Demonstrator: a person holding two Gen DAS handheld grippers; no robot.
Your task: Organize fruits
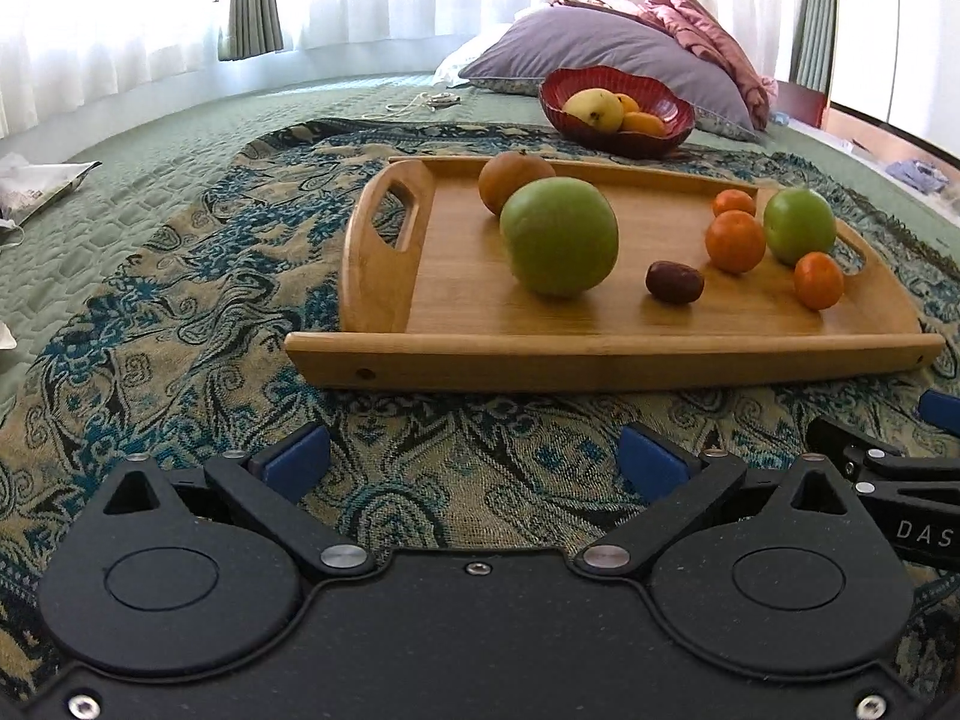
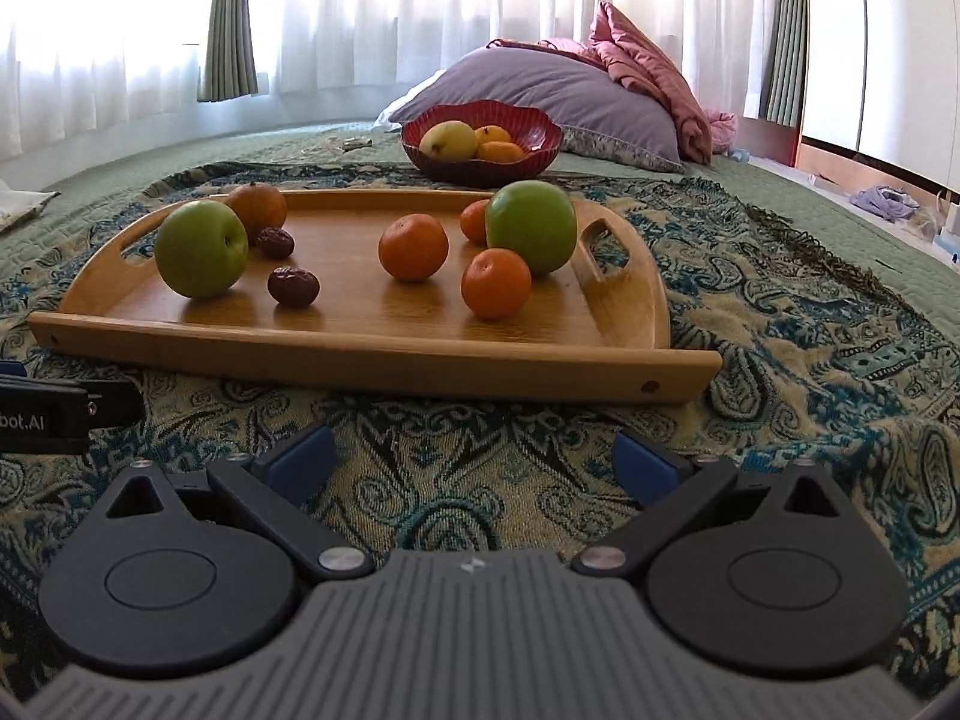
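A wooden tray (image 1: 600, 354) (image 2: 372, 354) lies on a patterned cloth. On it are two green apples (image 1: 558, 237) (image 1: 799, 225) (image 2: 201, 249) (image 2: 531, 225), three small oranges (image 1: 735, 240) (image 2: 413, 247) (image 2: 495, 283), a brownish round fruit (image 1: 510, 180) (image 2: 259, 207) and two dark dates (image 1: 674, 282) (image 2: 293, 286) (image 2: 275, 242). A red bowl (image 1: 618, 135) (image 2: 480, 168) behind the tray holds a yellow fruit and oranges. My left gripper (image 1: 477, 459) and right gripper (image 2: 474, 456) are open and empty, just short of the tray's near edge.
A purple pillow (image 1: 600, 51) (image 2: 564, 90) and pink bedding (image 2: 648, 66) lie behind the bowl. A green quilt (image 1: 180, 126) covers the bed. A packet (image 1: 36, 186) lies at the far left. The right gripper shows at the left wrist view's right edge (image 1: 894, 468).
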